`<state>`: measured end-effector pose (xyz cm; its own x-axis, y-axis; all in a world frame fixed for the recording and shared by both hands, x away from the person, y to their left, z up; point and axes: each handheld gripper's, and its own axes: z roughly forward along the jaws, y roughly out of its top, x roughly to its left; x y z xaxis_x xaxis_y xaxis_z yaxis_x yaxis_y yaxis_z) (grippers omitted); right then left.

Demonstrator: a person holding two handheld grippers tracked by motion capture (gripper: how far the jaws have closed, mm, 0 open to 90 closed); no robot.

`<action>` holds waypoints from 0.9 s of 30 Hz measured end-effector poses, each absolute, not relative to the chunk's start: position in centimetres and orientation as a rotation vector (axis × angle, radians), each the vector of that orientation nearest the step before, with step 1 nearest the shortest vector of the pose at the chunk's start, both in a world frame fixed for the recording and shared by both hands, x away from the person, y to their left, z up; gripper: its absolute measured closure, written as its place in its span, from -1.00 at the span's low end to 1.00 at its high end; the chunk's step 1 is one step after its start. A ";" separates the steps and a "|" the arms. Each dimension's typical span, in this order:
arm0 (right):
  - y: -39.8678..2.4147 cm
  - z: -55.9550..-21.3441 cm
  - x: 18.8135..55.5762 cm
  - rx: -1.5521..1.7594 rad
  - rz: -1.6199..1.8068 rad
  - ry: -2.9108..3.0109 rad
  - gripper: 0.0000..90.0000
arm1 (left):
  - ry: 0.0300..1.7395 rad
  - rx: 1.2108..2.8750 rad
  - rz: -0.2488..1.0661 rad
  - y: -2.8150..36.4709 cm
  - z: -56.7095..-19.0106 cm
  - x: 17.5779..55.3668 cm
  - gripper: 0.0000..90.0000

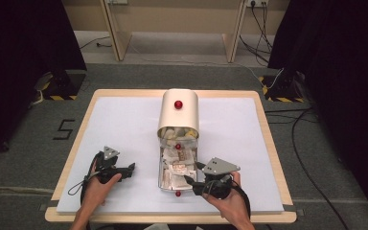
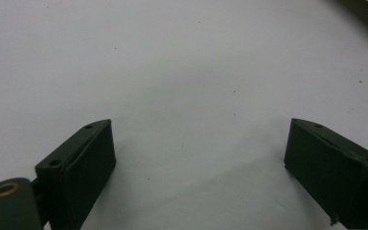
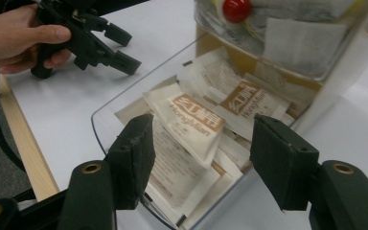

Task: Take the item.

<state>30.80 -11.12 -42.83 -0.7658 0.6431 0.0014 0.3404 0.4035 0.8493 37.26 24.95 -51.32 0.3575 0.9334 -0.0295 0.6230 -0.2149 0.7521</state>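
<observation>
Nothing is picked yet: my right gripper (image 3: 199,158), jaws released, hovers over the sachets (image 3: 196,120) at frame centre, my left gripper (image 2: 199,163) released too.

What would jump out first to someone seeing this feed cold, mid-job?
The cream, round-topped box with a red knob at the middle of the white table, its clear drawer of white-and-brown paper sachets pulled out toward the person. The right gripper hangs open over those sachets, and the left gripper rests open on bare table to the drawer's left.
</observation>
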 end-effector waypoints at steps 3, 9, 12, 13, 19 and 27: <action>-10.3 -42.7 30.8 0.822 1.316 2.353 -0.04 | 1.351 1.937 0.578 25.0 -51.3 37.3 -0.79; -9.4 -43.0 31.0 0.801 1.317 2.372 0.01 | 1.351 1.936 0.579 25.0 -51.3 37.3 -0.79; -8.7 -43.2 31.1 0.782 1.310 2.387 0.04 | 1.351 1.937 0.579 24.9 -51.3 37.3 -0.79; -8.3 -43.3 31.1 0.771 1.310 2.394 0.06 | 1.351 1.936 0.579 24.9 -51.3 37.3 -0.79; -6.8 -43.5 31.6 0.730 1.285 2.404 0.15 | 1.351 1.937 0.579 25.0 -51.3 37.3 -0.79; -5.6 -44.5 32.9 0.741 1.209 2.415 0.29 | 1.351 1.936 0.580 25.0 -51.3 37.3 -0.79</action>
<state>32.86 -5.63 -44.53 -0.8065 0.5875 -0.0668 0.2984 0.5019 0.8118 37.26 24.95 -51.33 0.3571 0.9336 -0.0288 0.6224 -0.2148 0.7527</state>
